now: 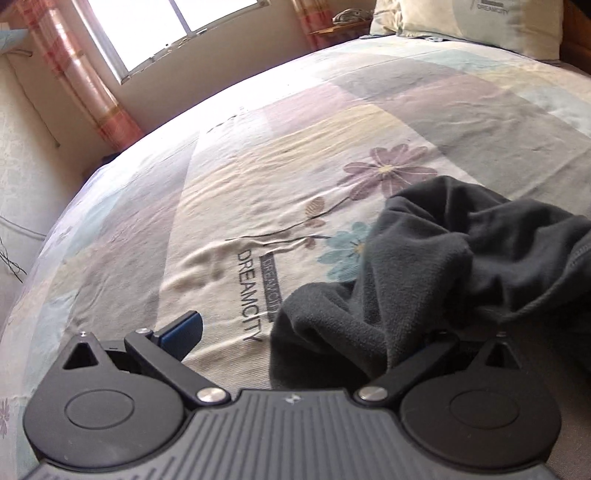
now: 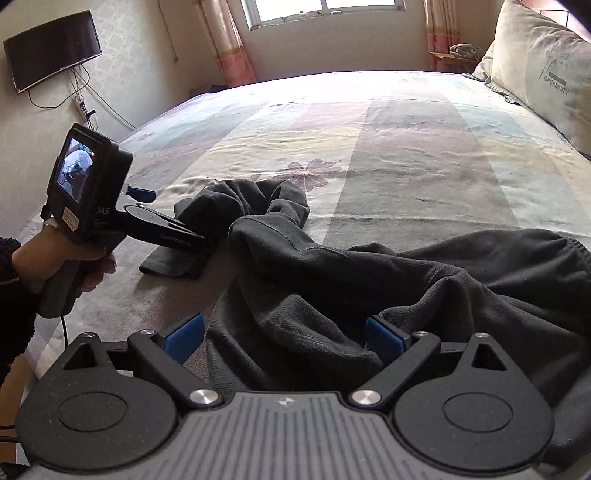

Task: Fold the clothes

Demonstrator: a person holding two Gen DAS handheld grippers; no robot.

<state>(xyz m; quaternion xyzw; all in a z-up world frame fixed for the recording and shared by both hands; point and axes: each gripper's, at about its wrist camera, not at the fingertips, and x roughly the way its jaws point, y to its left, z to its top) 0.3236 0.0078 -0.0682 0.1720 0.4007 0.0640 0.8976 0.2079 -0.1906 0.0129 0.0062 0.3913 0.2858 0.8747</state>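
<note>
A dark grey fleece garment (image 2: 332, 280) lies crumpled on the bed, stretching from near my right gripper toward the left gripper. My right gripper (image 2: 284, 336) is open, its blue pads (image 2: 184, 332) on either side of a fold of the cloth. My left gripper (image 1: 306, 328) is open; its left blue pad (image 1: 184, 326) shows, and the right one is hidden under the garment (image 1: 424, 266), which bunches between the fingers. In the right wrist view the left gripper's body (image 2: 122, 221) is held by a hand at the garment's far end.
The bed has a pastel patchwork sheet (image 1: 258, 177) with flower prints and "DREAMCITY" lettering. A pillow (image 2: 543, 70) lies at the right head end. A window (image 2: 321, 11) and pink curtains are behind; a wall TV (image 2: 51, 48) hangs at left.
</note>
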